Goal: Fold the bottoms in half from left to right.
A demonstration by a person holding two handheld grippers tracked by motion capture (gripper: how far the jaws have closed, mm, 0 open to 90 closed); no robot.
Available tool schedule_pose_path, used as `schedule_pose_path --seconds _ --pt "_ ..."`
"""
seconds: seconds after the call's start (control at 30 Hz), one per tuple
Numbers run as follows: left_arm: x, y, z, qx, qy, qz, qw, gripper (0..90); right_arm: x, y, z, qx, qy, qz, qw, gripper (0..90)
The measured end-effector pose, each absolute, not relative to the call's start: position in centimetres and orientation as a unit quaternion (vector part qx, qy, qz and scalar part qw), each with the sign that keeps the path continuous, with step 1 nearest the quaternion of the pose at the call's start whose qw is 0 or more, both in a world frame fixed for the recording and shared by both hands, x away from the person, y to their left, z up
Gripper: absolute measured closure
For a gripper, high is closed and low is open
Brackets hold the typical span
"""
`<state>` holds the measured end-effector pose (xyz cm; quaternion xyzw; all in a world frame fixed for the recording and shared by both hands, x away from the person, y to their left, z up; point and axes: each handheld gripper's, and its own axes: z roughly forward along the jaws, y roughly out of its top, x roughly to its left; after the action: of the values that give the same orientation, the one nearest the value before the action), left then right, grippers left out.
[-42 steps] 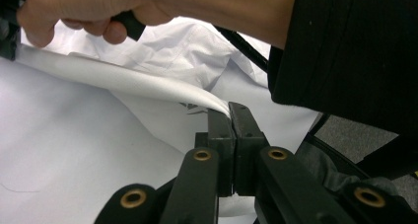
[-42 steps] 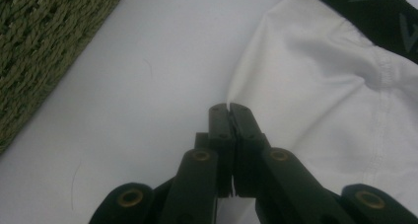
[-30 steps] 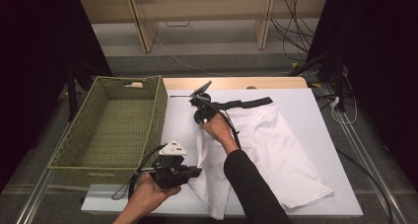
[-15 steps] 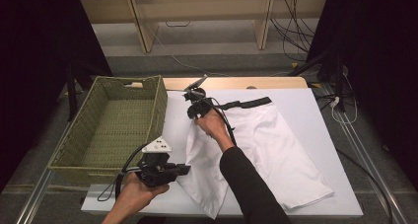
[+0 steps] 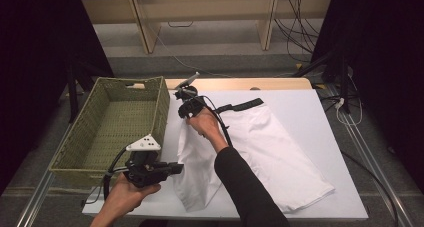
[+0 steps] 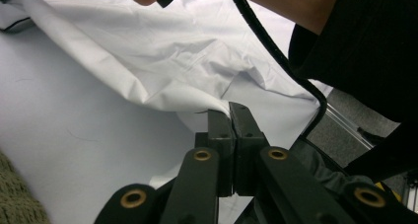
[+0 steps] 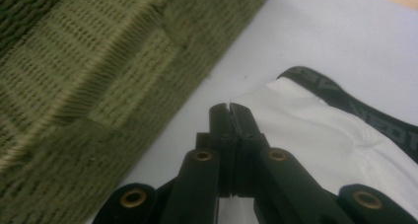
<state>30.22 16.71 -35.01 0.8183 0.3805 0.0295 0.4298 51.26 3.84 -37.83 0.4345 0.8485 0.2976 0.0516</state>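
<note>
The high view looks down on the table; both gripper views sit close over the white shorts, shared by all.

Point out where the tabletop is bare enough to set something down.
Bare table lies right of the white shorts, and a strip runs beyond their black waistband. The wicker basket is empty. It is crowded between basket and shorts, where both grippers pinch the fabric.
</note>
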Motion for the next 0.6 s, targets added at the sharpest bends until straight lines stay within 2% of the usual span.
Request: schedule_pose_path --seconds 0.23,0.6 --pt "30.0 17.1 -34.3 0.816 0.376 0.025 0.438 88.6 50.5 5.3 -36.0 0.415 0.853 0.313 0.051 90.0" --pt "29.7 16.0 -33.0 0.816 0.357 0.005 0.455 88.6 50.6 3.0 -34.5 0.42 0.847 0.322 0.058 89.8"
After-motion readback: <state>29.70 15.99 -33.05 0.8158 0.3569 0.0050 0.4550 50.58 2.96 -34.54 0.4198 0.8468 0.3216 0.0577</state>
